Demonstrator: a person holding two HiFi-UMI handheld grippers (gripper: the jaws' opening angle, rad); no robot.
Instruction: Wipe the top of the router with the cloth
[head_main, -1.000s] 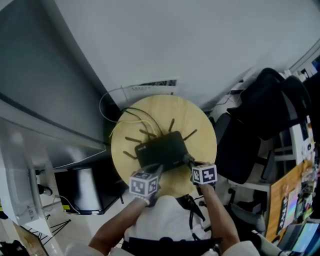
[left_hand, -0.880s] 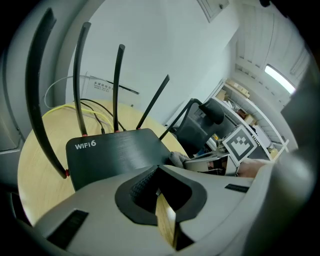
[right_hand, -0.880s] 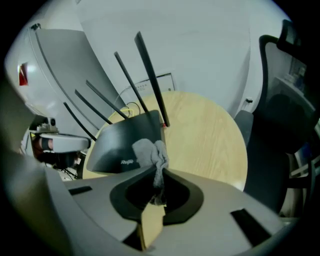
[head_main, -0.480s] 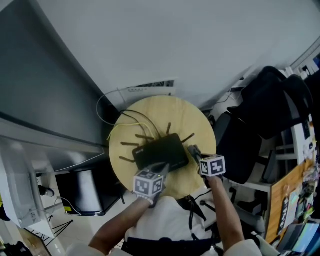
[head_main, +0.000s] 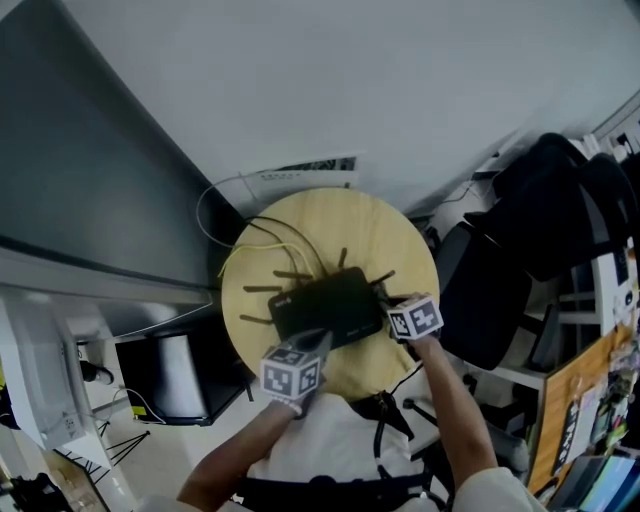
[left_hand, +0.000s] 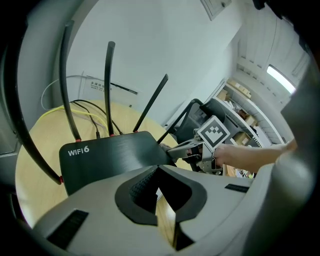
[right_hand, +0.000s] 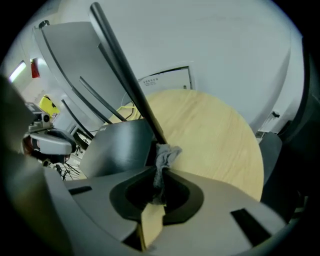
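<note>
A black router (head_main: 325, 305) with several antennas lies on the round wooden table (head_main: 380, 230). My right gripper (head_main: 387, 298) is at the router's right edge, shut on a small grey cloth (right_hand: 166, 154). The cloth touches the router (right_hand: 117, 147) beside the foot of one antenna (right_hand: 127, 80). My left gripper (head_main: 312, 347) is at the router's near edge, jaws together with nothing between them. In the left gripper view its tips (left_hand: 158, 172) sit just before the router's top (left_hand: 115, 155), and the right gripper (left_hand: 173, 149) shows across that top.
Yellow and black cables (head_main: 265, 240) run off the router's back towards the wall. A black office chair (head_main: 490, 290) stands close on the table's right. A dark panel (head_main: 80, 180) is at the left.
My right gripper with the cloth has moved from the router's near right corner out and farther along its right edge. The left gripper has barely moved.
</note>
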